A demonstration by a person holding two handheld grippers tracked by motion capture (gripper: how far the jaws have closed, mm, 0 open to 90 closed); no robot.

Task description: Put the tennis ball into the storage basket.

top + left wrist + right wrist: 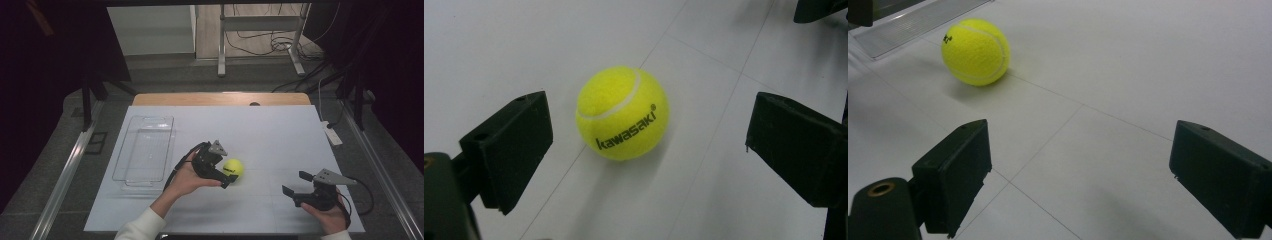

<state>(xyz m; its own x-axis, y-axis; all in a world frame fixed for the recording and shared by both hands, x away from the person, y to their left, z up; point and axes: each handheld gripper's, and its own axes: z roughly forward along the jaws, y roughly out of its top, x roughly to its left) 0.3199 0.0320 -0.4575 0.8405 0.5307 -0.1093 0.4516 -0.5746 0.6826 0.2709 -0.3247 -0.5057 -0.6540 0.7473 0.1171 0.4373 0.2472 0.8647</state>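
The left hand-held gripper (649, 150) is held wide open around the ball (622, 113), not touching. The right hand-held gripper (1078, 175) is open too. The ball is probably light and squashy; its round middle should be squeezed.

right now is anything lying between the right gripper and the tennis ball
No. In the right gripper view, bare white table runs from the open right gripper to the tennis ball; the high view agrees.
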